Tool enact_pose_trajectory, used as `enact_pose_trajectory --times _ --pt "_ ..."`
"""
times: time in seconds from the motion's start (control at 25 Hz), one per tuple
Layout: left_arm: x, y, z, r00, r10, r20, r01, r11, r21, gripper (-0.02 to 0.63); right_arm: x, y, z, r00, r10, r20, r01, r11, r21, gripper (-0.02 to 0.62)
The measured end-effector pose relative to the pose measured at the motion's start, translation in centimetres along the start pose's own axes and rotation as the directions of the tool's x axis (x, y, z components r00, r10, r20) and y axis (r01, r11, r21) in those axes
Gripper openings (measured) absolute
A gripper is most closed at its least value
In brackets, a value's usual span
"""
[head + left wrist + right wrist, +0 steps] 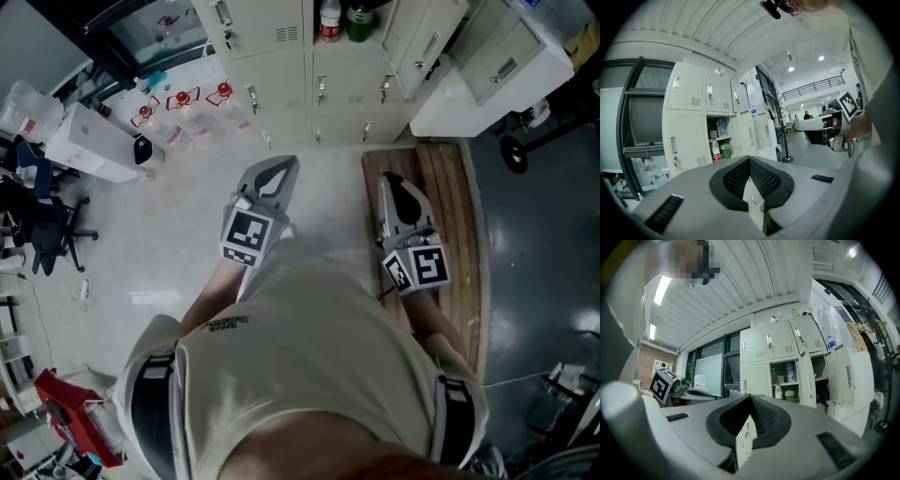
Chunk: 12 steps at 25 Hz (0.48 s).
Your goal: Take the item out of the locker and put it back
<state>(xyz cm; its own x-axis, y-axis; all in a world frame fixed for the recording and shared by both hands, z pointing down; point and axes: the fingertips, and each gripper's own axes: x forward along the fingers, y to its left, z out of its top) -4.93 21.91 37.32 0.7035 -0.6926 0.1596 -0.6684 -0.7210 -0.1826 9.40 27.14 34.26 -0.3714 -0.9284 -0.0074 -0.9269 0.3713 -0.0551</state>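
A bank of pale lockers (281,56) stands ahead, one compartment open. On its lower shelf stand a red-capped bottle (329,19) (715,150) (778,391) and a green jar (359,21) (724,151) (789,393). A clear water bottle (721,127) (789,372) stands on the shelf above. My left gripper (272,178) (750,160) and right gripper (398,192) (751,397) are held side by side, well short of the lockers. Both are shut with nothing between the fingers.
A wooden platform (459,244) lies on the floor under my right side. A second open locker holds a dark bag (820,397). A white cabinet (487,75) stands at the right, an office chair (42,234) and a white box (94,145) at the left.
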Motion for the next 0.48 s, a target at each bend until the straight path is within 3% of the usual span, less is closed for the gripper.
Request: enact_pose_trajectory --times 0.48 --pt "5.4 3.7 0.3 1.000 -0.003 0.030 0.003 1.000 0.014 0.012 5.4 -3.5 -0.6 1.000 -0.011 -0.006 0.011 1.000 0.000 0.003"
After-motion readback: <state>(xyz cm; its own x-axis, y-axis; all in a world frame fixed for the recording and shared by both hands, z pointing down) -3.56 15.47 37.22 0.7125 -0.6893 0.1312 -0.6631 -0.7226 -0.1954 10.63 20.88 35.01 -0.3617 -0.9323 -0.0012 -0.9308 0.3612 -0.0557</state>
